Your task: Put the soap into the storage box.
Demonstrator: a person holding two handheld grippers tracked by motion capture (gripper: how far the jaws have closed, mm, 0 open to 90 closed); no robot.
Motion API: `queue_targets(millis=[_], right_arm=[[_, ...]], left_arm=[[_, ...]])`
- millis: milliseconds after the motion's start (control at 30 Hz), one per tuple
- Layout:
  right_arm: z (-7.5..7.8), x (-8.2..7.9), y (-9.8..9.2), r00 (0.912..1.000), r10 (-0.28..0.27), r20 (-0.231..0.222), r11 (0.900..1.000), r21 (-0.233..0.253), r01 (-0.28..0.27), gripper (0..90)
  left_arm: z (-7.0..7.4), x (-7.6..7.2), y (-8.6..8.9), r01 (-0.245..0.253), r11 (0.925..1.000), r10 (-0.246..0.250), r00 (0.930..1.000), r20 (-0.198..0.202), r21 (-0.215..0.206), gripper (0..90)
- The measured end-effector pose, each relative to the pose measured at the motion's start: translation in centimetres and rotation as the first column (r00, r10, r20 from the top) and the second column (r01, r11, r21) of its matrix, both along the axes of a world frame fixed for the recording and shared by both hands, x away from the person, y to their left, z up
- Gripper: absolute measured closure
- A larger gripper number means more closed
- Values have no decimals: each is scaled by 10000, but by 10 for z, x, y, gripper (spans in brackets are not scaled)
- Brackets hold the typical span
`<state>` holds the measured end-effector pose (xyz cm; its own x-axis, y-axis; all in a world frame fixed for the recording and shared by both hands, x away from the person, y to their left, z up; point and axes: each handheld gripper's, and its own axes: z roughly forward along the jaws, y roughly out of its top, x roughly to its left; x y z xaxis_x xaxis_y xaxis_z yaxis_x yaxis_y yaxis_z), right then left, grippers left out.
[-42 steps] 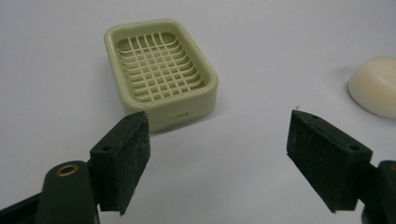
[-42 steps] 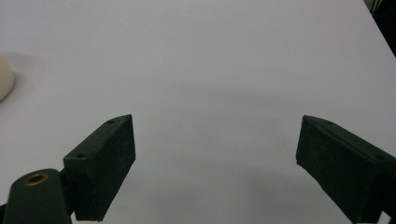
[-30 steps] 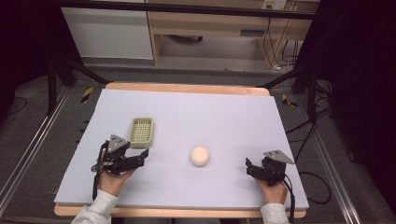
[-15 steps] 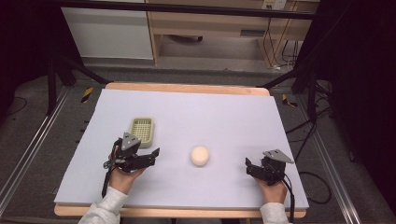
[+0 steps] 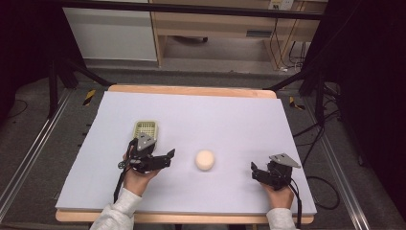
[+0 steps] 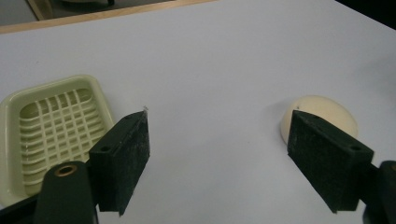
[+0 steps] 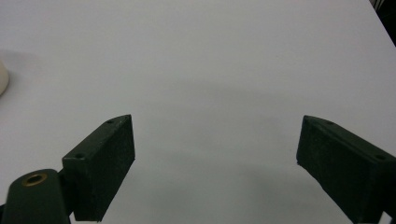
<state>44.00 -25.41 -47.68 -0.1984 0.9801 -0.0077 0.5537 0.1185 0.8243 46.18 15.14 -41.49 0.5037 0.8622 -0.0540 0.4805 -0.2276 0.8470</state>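
Observation:
A cream round puck-like object (image 5: 205, 160) lies near the middle of the pale table sheet (image 5: 225, 120). A small pale-green slotted basket (image 5: 145, 128) sits to its left, farther back. My left gripper (image 5: 166, 157) is open and empty, just in front of the basket, pointing right at the round object a short gap away. In the left gripper view the round object (image 6: 322, 116) lies partly behind the right jaw, with the basket (image 6: 51, 135) at the left and the left gripper (image 6: 219, 154) open. My right gripper (image 5: 254, 171) rests open and empty at the front right; the right gripper (image 7: 215, 158) spans bare sheet.
The sheet covers a wooden board whose edge (image 5: 191, 89) shows at the back. Metal rails and a dark frame run along both sides of the table, and cables lie on the floor at the right. The round object's edge (image 7: 2, 77) shows at the far left of the right gripper view.
My left gripper has moved right, from beside the basket toward the round object. The right gripper has stayed where it was.

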Motion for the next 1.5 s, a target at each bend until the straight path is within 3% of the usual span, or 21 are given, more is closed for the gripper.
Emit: queue_targets(millis=[1000,1500], right_arm=[[-1,0,0,10000,31,-8,10000,59,-31,112],[-2,0,-1,10000,-50,-44,9999,102,50,104]], left_arm=[[1,6,-52,779,9970,-780,9969,-107,-24,186],[-1,8,-68,1035,9944,-1029,9944,-241,214,185]])
